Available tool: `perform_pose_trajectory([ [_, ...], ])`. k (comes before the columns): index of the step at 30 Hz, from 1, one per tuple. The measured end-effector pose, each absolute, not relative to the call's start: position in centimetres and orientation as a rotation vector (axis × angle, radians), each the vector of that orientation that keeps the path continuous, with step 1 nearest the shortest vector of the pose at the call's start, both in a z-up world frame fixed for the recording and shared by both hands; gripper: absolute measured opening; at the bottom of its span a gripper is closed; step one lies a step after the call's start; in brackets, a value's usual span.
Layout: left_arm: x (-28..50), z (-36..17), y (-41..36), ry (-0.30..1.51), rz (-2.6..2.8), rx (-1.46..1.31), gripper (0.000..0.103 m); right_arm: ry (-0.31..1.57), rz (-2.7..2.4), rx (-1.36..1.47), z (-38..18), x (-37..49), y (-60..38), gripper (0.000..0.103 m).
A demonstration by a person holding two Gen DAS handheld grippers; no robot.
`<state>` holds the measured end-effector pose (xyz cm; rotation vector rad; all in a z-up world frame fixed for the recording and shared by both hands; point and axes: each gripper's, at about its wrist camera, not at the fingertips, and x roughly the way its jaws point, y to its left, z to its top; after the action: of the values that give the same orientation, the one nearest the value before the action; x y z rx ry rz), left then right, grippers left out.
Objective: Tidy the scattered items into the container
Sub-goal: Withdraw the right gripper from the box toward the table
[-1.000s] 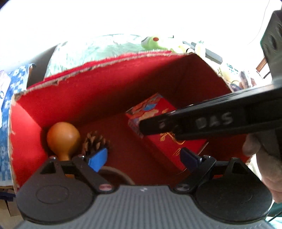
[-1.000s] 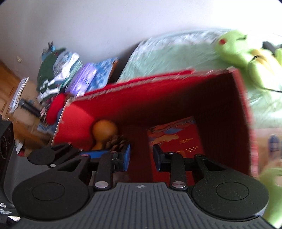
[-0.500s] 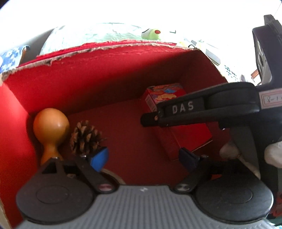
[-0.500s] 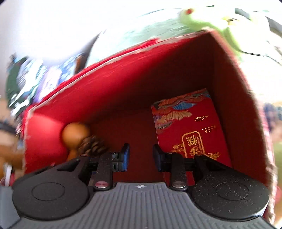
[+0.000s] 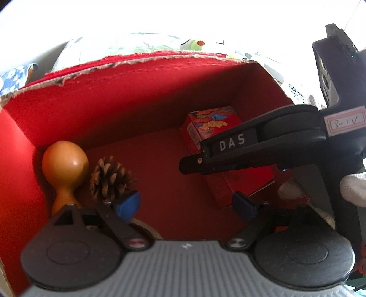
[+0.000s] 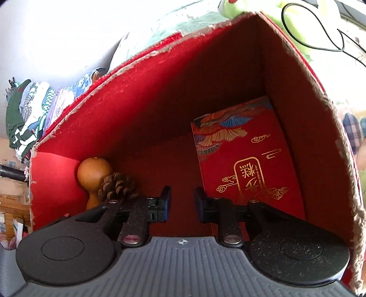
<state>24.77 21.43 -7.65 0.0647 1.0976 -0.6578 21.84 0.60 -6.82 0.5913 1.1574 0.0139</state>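
Observation:
A red cardboard box (image 5: 137,91) with torn rims is the container; both grippers hang over its inside. On its floor lie a wooden gourd-shaped piece (image 5: 65,162) and a pine cone (image 5: 109,178) at the left, and a red printed carton (image 5: 240,182) at the right. My left gripper (image 5: 186,205) is open wide with nothing between its blue pads. My right gripper (image 5: 183,164) reaches in from the right above the carton. In the right wrist view the right gripper (image 6: 183,202) shows a narrow empty gap, beside the carton (image 6: 247,160), the pine cone (image 6: 117,185) and the gourd (image 6: 93,171).
A pale curved rim (image 5: 146,225) peeks out under my left fingers. Green plush toys (image 6: 231,6) and a black cable (image 6: 320,45) lie on the bedding behind the box. Folded clothes (image 6: 27,114) are stacked at the left. A gloved hand (image 5: 352,189) holds the right gripper.
Both grippers have sunk lower into the red box, which now fills both views. The right gripper has rolled and its jaws have narrowed. The left jaws stay wide.

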Motion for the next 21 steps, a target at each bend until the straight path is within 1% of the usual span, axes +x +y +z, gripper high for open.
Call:
perform_pose_trajectory([
  [10,24.4,-7.2,21.4,1.091,-0.64,0.07,0.088,1.167,-0.013,0.645,-6.4,21.2,-0.3,0.028],
  [11,24.3,-7.1,21.4,1.086,-0.636,0.071,0.088,1.161,-0.007,0.641,-6.1,21.0,-0.3,0.032],
  [12,24.4,-7.1,21.4,1.082,-0.631,0.071,0.088,1.147,0.008,0.636,-5.7,20.8,-0.3,0.04],
  [13,24.4,-7.1,21.4,1.082,-0.626,0.069,0.089,1.128,0.025,0.632,-5.2,20.5,-0.4,0.046],
  [14,24.5,-7.1,21.4,1.087,-0.625,0.067,0.089,1.103,0.043,0.63,-4.6,20.0,-0.5,0.053],
  [18,24.6,-7.0,21.4,1.097,-0.606,0.065,0.09,0.995,0.097,0.614,-2.3,18.0,-0.8,0.054],
  [21,24.4,-6.8,21.5,1.079,-0.569,0.065,0.096,0.915,0.102,0.568,-0.9,16.2,-1.0,0.054],
])
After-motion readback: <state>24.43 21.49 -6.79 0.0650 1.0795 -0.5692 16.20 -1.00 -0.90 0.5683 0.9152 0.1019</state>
